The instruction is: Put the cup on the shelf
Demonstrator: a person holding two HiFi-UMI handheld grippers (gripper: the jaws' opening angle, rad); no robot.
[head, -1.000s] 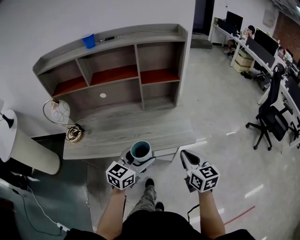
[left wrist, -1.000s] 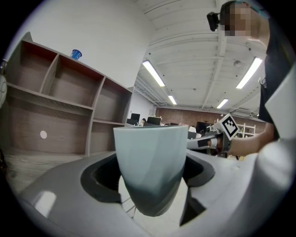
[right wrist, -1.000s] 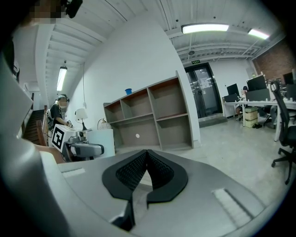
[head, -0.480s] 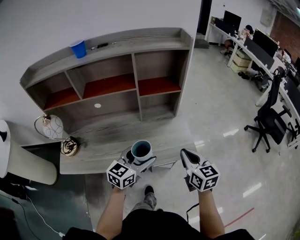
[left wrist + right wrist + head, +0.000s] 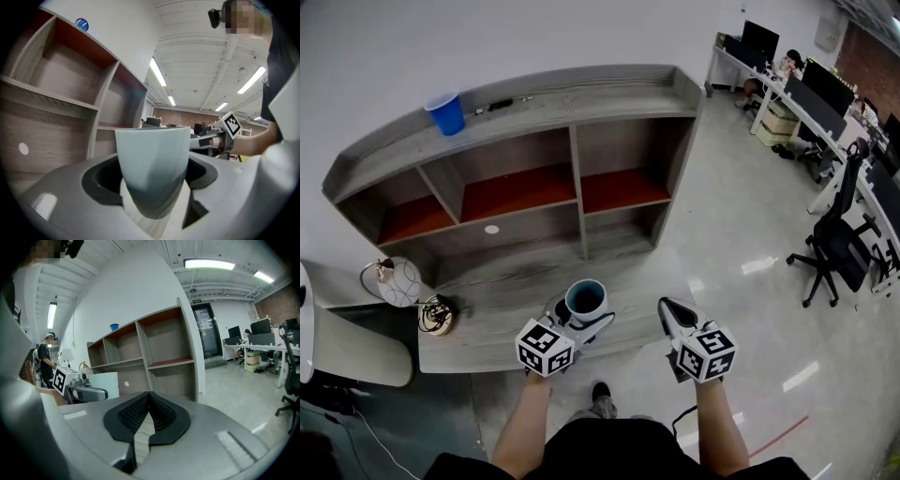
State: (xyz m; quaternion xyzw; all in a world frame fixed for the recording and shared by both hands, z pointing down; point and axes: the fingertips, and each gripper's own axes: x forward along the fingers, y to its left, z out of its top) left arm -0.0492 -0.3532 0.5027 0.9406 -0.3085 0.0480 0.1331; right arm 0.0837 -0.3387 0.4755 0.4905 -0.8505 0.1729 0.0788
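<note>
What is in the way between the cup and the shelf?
Nothing visible. The cup, held in the left gripper, faces the shelf's open compartments; the blue cup sits up top, off left.

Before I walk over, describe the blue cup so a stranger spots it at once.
Find the grey wooden shelf unit against the white wall. On its top board, near the left end, stands a small blue plastic cup, the only bright blue thing there.

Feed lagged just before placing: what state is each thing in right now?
left claw: shut on the cup
right claw: shut, empty
cup: upright, not yet on the shelf
blue cup: upright on the shelf top
shelf: compartments empty
</note>
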